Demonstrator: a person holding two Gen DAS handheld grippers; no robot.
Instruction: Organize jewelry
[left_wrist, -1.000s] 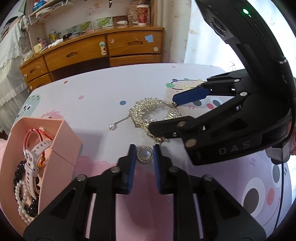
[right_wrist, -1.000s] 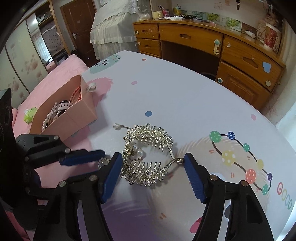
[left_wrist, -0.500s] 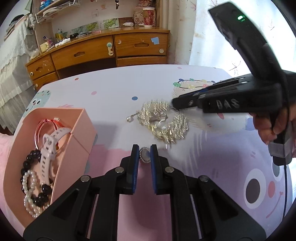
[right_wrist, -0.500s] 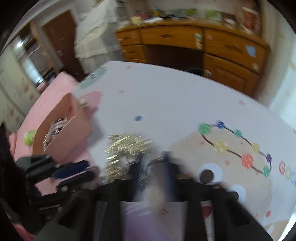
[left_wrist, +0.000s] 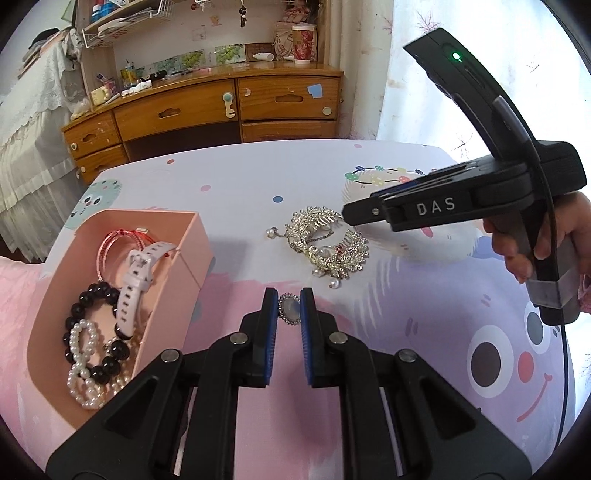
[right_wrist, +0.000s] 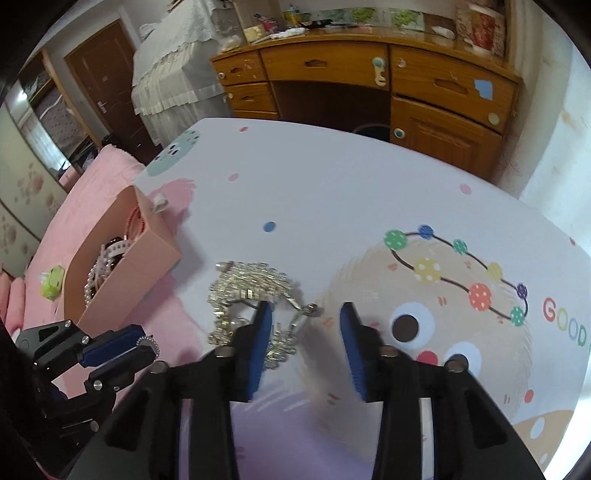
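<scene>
My left gripper (left_wrist: 289, 300) is shut on a small round rhinestone brooch (left_wrist: 290, 309), held a little above the cloth; it also shows at the lower left of the right wrist view as the left gripper (right_wrist: 146, 347). A silver leaf-shaped hair comb (left_wrist: 325, 240) with pearls lies on the table just beyond. My right gripper (right_wrist: 306, 314) hovers over the comb (right_wrist: 247, 284) with its jaws opening; only the comb's thin clasp end lies between them, and the pads do not press on it. The pink box (left_wrist: 192, 240) to the left holds bead bracelets, a white strap and a red bangle.
The table wears a cartoon-print cloth (left_wrist: 406, 332). The pink box (right_wrist: 129, 273) sits near its left edge, beside pink bedding with a small green object (right_wrist: 51, 282). A wooden desk with drawers (left_wrist: 221, 107) stands behind the table, a lace-covered bed (right_wrist: 177, 62) next to it.
My left gripper closed on the brooch and lifted it back toward the box. My right gripper snapped shut at the comb, then reopened partway; the comb has bunched up and shifted.
</scene>
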